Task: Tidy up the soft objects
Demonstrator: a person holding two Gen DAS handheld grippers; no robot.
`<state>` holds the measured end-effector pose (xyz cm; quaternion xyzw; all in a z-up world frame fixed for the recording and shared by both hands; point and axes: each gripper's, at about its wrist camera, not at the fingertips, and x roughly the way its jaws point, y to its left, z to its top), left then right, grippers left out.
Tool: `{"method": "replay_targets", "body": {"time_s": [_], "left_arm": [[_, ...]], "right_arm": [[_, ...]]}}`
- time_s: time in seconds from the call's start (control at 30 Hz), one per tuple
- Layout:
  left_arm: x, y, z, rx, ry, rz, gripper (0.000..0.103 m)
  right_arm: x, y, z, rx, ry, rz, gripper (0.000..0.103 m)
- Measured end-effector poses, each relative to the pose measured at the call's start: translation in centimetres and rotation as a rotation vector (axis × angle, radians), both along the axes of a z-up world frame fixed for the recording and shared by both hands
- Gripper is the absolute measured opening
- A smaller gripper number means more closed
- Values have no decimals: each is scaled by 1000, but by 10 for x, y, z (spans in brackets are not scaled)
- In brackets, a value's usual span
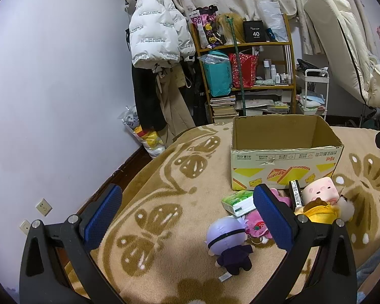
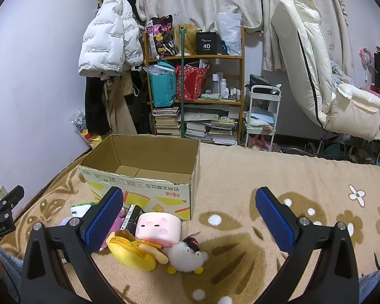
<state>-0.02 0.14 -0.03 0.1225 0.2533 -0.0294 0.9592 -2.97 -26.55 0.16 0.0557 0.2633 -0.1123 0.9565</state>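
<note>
An open cardboard box [image 1: 286, 152] [image 2: 144, 174] with nothing visible inside stands on the beige blanket. In front of it lies a heap: a lilac-haired doll in dark clothes [image 1: 228, 243], a pink strawberry plush [image 1: 257, 225], a green tissue pack [image 1: 238, 201] [image 2: 81, 209], a pink square plush [image 1: 320, 191] [image 2: 158, 229], a yellow plush pouch [image 1: 316, 212] [image 2: 131, 252], a white fluffy bird toy [image 2: 186, 254] and a black camera [image 2: 132, 219]. My left gripper [image 1: 187, 217] hangs open above the doll. Over the bird toy, my right gripper [image 2: 188, 221] is open and holds nothing.
The butterfly-patterned blanket [image 1: 164, 202] [image 2: 291, 177] covers the bed. Behind it stand a crowded wooden shelf [image 2: 197, 86], hanging coats [image 1: 154, 40], a white trolley [image 2: 263, 116] and a cream padded chair [image 2: 316, 71]. The other gripper's body [image 2: 2, 215] shows at the left edge.
</note>
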Motion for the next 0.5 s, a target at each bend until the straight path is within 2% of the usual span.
{"method": "replay_targets", "body": {"time_s": [0.5], "left_arm": [[-3,-2,-1,-3,-4,-6,102]], "right_arm": [[1,0,-2,2,4,0,103]]}}
